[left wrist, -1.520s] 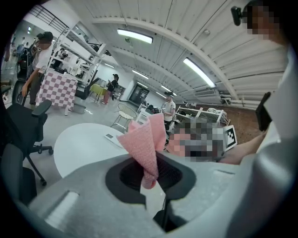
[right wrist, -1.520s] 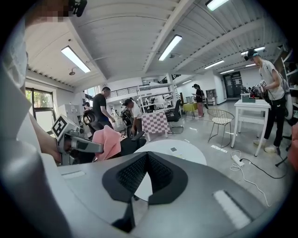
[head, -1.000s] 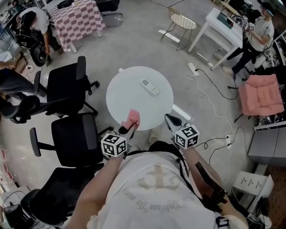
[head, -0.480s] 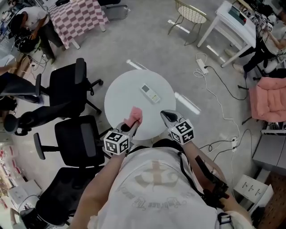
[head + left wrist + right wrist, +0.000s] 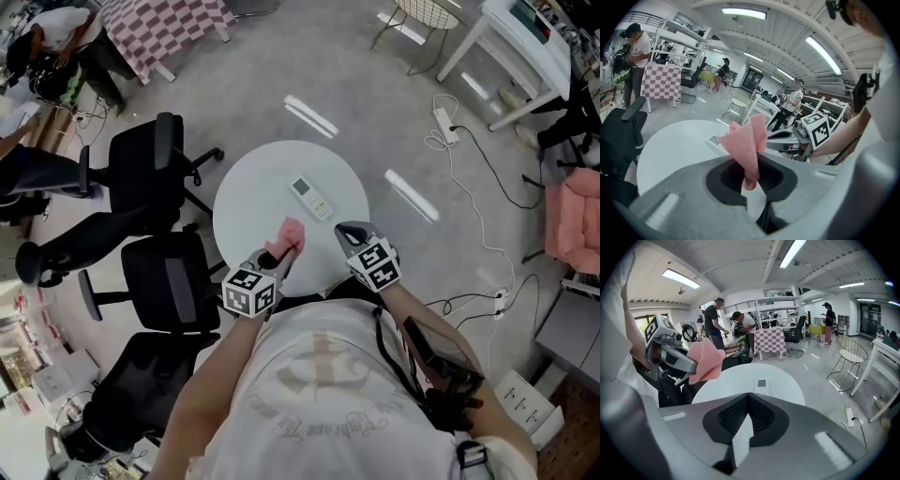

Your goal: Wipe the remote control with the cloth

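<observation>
The left gripper [image 5: 751,183] is clenched on the lower tip of the pink cloth [image 5: 746,147]. The rest of the cloth stands up out of my jaws in a loose folded cone. I judge that pinching it by one corner leaves a free flap ahead of the fingers, so the fabric and not the plastic will meet the work. The right gripper [image 5: 747,401] has its ribbed pads pressed together on nothing. It is a spare hand, probably kept ready to steady the target while the other one rubs.

Both tools hang above the near part of the round white table [image 5: 253,202], the cloth-bearing one left of the empty one, and neither touches the tabletop as far as I can tell. They point down and forward towards the table's middle, which suits an approach from my side.

The remote control [image 5: 312,198] lies flat and alone on that table, just past its centre and a little right, at a slant to me. It is a slim white oblong with a small greyish display window at one end and rows of buttons I cannot read. No dirt shows from here, and wiping has not started.
</observation>
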The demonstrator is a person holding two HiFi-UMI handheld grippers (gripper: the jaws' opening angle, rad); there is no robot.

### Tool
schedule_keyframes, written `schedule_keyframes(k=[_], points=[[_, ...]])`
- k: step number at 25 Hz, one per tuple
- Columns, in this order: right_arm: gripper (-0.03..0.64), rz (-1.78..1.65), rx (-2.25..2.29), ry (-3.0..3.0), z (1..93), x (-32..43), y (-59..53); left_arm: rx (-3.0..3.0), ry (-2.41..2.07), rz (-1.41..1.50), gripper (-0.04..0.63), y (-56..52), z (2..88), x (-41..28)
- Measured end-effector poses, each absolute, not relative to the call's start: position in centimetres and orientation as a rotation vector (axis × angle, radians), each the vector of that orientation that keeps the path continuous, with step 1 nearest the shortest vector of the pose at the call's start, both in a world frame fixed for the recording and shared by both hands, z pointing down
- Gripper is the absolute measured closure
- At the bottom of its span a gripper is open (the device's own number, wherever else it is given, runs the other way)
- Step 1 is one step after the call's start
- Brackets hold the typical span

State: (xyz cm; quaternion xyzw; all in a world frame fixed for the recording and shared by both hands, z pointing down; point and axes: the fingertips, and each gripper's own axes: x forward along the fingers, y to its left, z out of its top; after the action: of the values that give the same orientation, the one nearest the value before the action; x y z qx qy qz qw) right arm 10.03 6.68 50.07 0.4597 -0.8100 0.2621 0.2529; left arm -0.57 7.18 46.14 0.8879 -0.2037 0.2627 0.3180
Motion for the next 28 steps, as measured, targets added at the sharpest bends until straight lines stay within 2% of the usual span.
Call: schedule_keyframes(k=[18, 22, 28], points=[[0.593, 0.786, 1.243, -2.06, 55.1, 10.2, 3.3, 2.294, -0.364, 0.86, 0.557, 2.5, 50.4, 2.6], [0.55, 0.812, 1.259, -2.013, 56.4, 9.6, 3.5, 2.283, -0.338, 0.879, 0.557, 1.2, 51.1, 3.0], [0.411, 0.851, 1.29, -1.927, 58.5, 9.1, 3.8, 2.275, -0.275, 0.922, 0.557, 0.3, 52.3, 3.6]])
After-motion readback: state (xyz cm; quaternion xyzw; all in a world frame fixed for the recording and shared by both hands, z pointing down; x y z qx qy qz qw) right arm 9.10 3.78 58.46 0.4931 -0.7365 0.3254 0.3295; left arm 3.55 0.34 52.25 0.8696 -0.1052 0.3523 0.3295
